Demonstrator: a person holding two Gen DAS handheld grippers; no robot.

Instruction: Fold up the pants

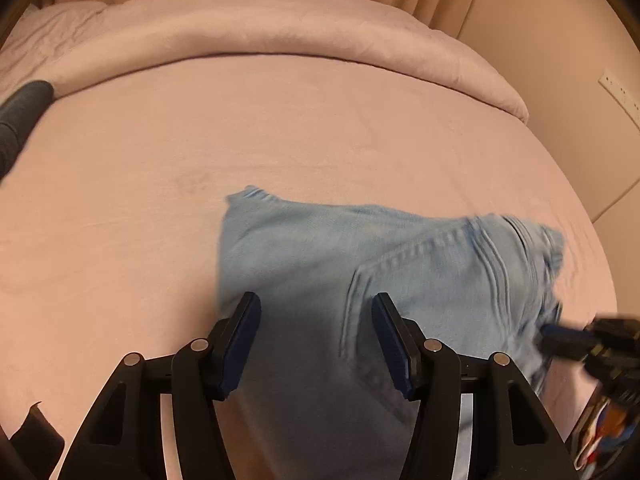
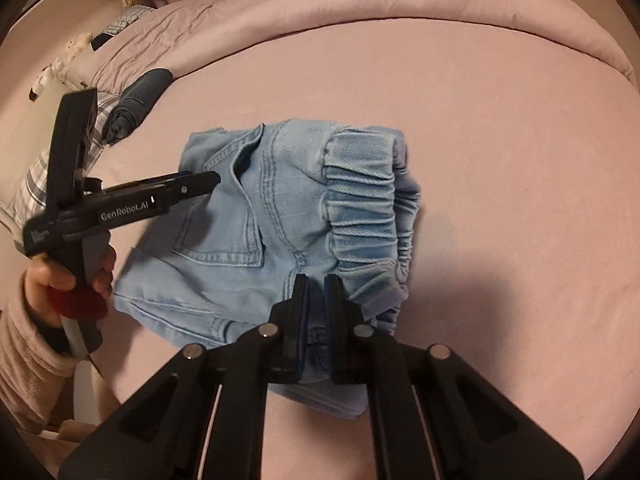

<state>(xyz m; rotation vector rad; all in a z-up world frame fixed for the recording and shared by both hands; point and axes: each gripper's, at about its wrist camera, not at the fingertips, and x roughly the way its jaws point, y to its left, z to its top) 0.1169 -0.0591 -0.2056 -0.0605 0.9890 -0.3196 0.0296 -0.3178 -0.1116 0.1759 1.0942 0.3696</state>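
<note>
Your left gripper [image 1: 316,312] is spread wide over the pants [image 1: 360,272], nothing between the fingers. Your right gripper [image 2: 316,292] is narrowed, pinching the denim's near edge. Only the right view shows the gathered elastic waistband [image 2: 368,196] and back pocket [image 2: 224,224]. Pants: folded light-blue twill, mid-bed on the smooth pink sheet [image 2: 520,160]. Far left, a dark rolled garment [image 2: 136,104].

Light-blue denim pants [image 2: 280,216]; pink bedsheet [image 2: 500,160]; black grippers, blue pads.
</note>
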